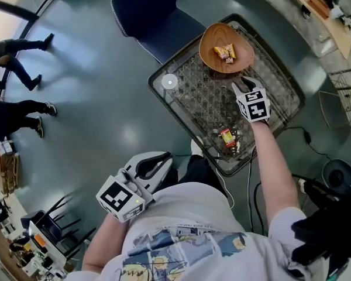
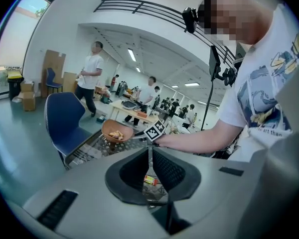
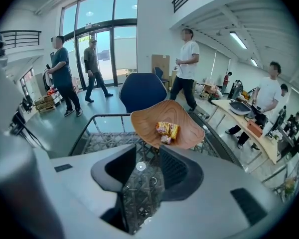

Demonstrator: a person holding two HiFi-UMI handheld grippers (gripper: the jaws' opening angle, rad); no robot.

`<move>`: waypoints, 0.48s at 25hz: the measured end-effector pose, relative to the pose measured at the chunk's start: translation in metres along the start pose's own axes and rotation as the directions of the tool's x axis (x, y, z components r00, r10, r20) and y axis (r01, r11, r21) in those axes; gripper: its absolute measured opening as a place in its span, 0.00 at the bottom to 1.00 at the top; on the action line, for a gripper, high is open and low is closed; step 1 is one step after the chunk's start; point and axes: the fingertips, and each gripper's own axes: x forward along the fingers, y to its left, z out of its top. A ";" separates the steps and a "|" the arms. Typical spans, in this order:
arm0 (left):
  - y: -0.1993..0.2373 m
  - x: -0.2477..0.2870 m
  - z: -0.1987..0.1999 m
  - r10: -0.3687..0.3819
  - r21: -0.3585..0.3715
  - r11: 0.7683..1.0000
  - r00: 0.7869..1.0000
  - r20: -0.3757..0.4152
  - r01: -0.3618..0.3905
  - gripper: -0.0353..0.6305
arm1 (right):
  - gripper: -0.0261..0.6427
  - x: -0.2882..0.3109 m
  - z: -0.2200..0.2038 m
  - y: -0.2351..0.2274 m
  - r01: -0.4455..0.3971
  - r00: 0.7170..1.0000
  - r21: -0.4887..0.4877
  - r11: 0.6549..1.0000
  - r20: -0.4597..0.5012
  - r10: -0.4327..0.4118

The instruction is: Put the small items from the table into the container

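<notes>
A wooden bowl (image 1: 213,43) (image 3: 149,126) (image 2: 109,129) stands at the far end of the glass table (image 1: 281,89) and holds a few wrapped snacks (image 1: 224,52) (image 3: 167,131). My right gripper (image 1: 241,85) (image 3: 148,156) hovers just short of the bowl, jaws open and empty. A red and yellow packet (image 1: 227,137) (image 2: 150,179) lies near the table's close edge. My left gripper (image 1: 164,158) (image 2: 149,156) is held off the table by my lap, its jaws together with nothing in them.
A small round white disc (image 1: 169,81) (image 3: 140,167) lies on the glass at the left. A blue chair (image 1: 155,13) stands beyond the table. Cables (image 1: 307,139) trail on the floor at the right. People (image 1: 17,51) walk at the far left.
</notes>
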 end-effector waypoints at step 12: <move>-0.005 -0.043 -0.007 -0.102 0.061 0.993 0.994 0.035 0.100 0.07 | 0.26 -0.094 -0.004 0.094 0.009 1.000 -0.006 1.000 0.030 -0.008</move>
